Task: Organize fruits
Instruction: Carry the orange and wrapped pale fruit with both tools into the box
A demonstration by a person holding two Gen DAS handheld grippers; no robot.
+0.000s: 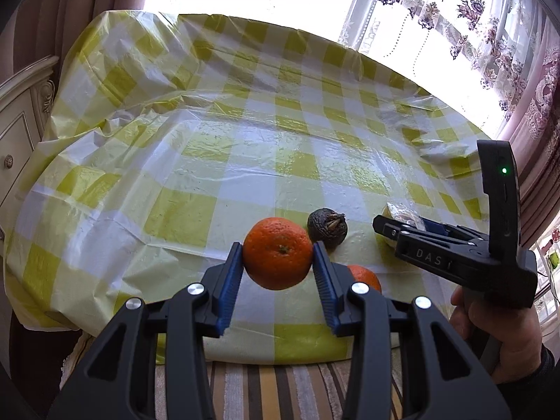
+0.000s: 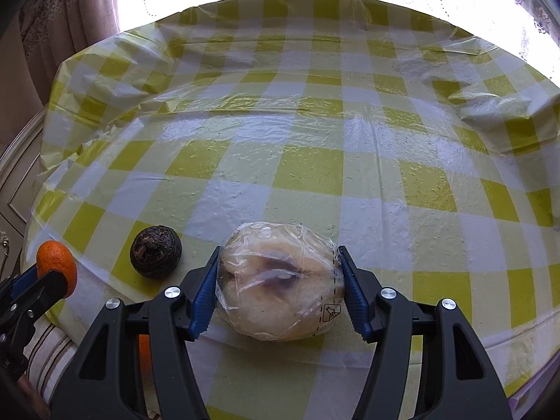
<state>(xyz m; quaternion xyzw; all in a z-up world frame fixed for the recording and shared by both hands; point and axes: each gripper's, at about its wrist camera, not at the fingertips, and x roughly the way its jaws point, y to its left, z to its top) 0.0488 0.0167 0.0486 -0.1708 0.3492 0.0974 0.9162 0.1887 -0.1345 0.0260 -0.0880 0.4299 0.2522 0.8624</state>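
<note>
My left gripper is shut on an orange mandarin and holds it above the table's near edge; it also shows at the left of the right wrist view. A second mandarin lies on the cloth behind the left gripper's right finger. A dark wrinkled round fruit sits on the cloth between the grippers. My right gripper has its blue pads against both sides of a pale fruit wrapped in clear plastic, which rests on the cloth; the gripper shows at the right of the left wrist view.
A yellow and white checked plastic tablecloth covers the table. A cream cabinet stands to the left. Curtained windows lie behind the table. A striped cushion sits below the near edge.
</note>
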